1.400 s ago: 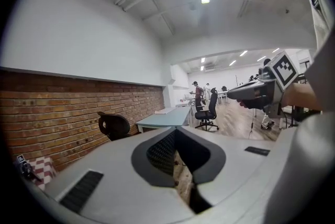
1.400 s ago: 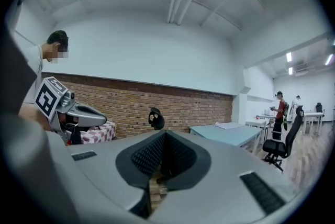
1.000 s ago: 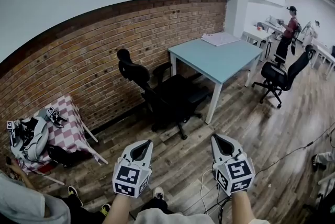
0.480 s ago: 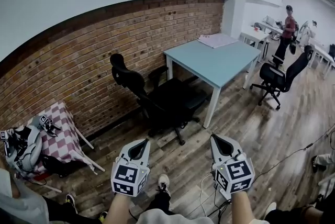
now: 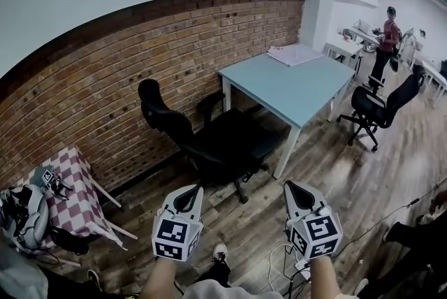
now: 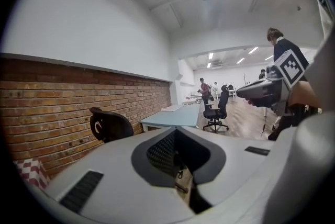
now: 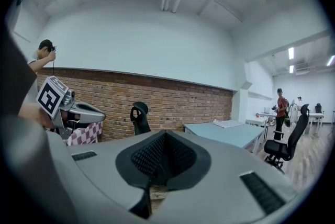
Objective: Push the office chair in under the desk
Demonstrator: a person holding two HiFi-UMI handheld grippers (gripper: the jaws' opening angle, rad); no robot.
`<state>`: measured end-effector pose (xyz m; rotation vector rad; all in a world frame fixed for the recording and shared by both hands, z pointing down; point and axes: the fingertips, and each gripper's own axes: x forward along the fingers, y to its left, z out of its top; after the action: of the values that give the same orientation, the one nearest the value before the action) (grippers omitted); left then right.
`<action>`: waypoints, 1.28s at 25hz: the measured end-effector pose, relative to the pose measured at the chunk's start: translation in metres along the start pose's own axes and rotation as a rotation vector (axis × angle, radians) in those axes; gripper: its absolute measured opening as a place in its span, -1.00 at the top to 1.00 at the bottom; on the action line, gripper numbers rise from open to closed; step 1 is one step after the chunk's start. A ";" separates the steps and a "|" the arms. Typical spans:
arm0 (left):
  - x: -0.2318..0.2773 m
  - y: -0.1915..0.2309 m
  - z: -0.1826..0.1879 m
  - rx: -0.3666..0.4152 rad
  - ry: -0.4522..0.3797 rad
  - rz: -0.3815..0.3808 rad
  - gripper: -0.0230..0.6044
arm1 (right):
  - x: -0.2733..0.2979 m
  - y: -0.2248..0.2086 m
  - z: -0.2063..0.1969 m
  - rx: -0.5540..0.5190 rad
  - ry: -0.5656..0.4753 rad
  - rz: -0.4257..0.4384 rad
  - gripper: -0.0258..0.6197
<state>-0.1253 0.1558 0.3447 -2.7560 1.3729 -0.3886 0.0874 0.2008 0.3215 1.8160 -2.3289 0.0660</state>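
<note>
A black office chair stands on the wooden floor beside the brick wall, its seat at the near left corner of the light blue desk and its backrest turned toward the wall. Both grippers are held side by side in front of me, well short of the chair. My left gripper is shut with nothing in it, and so is my right gripper. The left gripper view shows the chair's backrest and the desk beyond the shut jaws. In the right gripper view the chair stands left of the desk.
A sheet of papers lies on the desk's far end. A second black chair stands right of the desk, near a person in red and white desks. At left is a chequered folding table with a bag. Cables run across the floor.
I have walked toward the chair with both grippers held shut; the chair and desk look nearer, and the chequered table has slid down and left in the head view.
</note>
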 end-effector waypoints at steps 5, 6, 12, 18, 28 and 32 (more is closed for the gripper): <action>0.039 0.036 0.000 -0.020 0.020 0.044 0.86 | 0.049 -0.016 0.005 0.007 0.018 -0.003 0.89; 0.047 0.042 -0.001 -0.021 0.023 0.050 0.86 | 0.058 -0.019 0.005 0.008 0.022 -0.003 0.89; 0.082 0.079 -0.009 -0.036 0.048 0.085 0.85 | 0.103 -0.029 0.000 0.027 0.047 0.015 0.89; 0.108 0.110 -0.022 -0.052 0.075 0.108 0.85 | 0.144 -0.034 -0.007 0.050 0.083 0.010 0.84; 0.133 0.187 -0.046 -0.092 0.115 0.217 0.60 | 0.217 -0.026 -0.015 0.037 0.131 0.036 0.64; 0.137 0.225 -0.052 -0.111 0.123 0.291 0.46 | 0.242 -0.026 -0.018 0.044 0.148 0.034 0.59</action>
<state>-0.2344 -0.0850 0.3902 -2.5937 1.8449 -0.4863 0.0578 -0.0346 0.3794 1.7279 -2.2730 0.2493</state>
